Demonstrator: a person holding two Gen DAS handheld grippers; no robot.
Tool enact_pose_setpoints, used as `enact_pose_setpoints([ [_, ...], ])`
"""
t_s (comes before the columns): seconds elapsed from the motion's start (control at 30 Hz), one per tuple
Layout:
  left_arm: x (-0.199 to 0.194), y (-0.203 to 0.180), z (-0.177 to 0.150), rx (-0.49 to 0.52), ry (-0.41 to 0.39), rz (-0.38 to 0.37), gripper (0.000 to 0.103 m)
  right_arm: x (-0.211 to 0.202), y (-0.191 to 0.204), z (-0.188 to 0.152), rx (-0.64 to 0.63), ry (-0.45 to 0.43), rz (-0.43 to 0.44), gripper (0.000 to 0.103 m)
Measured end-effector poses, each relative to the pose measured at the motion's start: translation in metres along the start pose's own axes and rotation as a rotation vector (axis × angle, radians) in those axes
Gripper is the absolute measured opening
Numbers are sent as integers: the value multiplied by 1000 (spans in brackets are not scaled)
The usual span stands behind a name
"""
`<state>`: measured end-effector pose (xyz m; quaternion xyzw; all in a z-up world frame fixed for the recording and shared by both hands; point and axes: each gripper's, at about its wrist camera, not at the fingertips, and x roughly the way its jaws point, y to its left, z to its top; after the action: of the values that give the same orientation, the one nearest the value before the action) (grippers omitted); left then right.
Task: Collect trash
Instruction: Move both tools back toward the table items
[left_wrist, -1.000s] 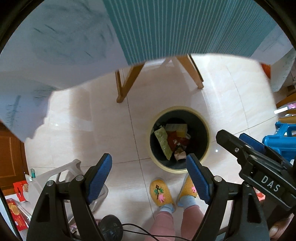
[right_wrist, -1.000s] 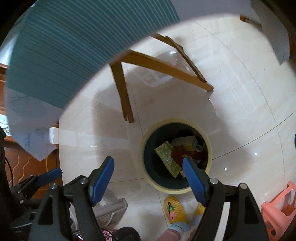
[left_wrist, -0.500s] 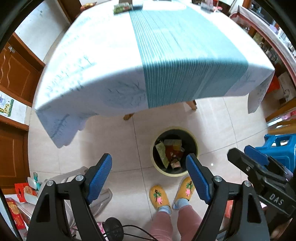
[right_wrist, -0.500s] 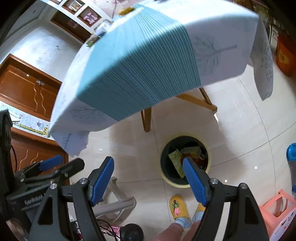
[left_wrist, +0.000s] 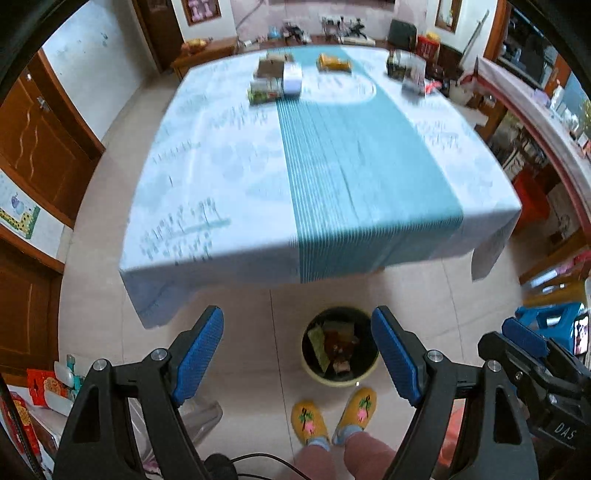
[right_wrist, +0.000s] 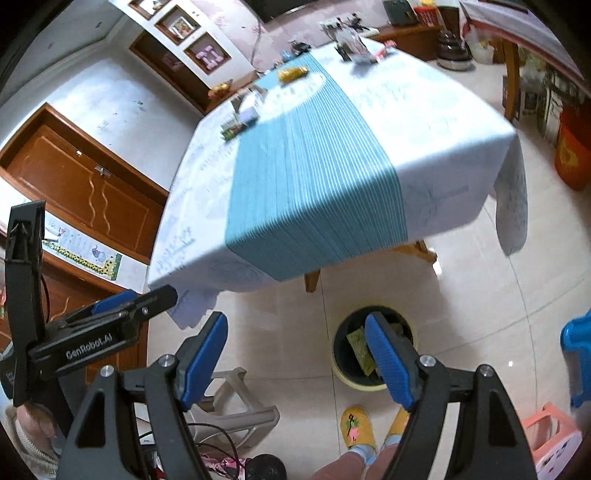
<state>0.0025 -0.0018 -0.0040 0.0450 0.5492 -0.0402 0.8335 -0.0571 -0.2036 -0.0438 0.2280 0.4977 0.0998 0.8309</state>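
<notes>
- Trash is lying inside the round bin on the floor, just past the near edge of the tabletop, with a pair of yellow slippers standing just beside the bin's near rim
- More items are sitting toward the far edge of the tabletop: a yellow packet, a small white box and a green pack close together near the far left of the teal stripe, blurred
- Left tool is hanging above the floor with its blue pads standing wide apart and nothing between them
- Right tool is likewise spread apart and gripping nothing, its right pad overlapping the bin in view
</notes>
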Motion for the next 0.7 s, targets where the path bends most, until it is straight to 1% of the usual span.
enact_pose_setpoints([
  [0.13, -24, 1, 21, -21, -58, 19, 81, -13, 9, 20, -55, -29, 4, 77],
  [0.4, -59, 7, 58, -103, -162, 78, 81, -32, 27, 73, -186, -83, 34, 77],
  [0.53, -68, 15, 63, -143, -190, 107, 81, -32, 34, 96, -234, -88, 61, 77],
  [0.7, -62, 35, 69, -194, -179, 131, 81, -20, 42, 116, -282, -74, 68, 77],
])
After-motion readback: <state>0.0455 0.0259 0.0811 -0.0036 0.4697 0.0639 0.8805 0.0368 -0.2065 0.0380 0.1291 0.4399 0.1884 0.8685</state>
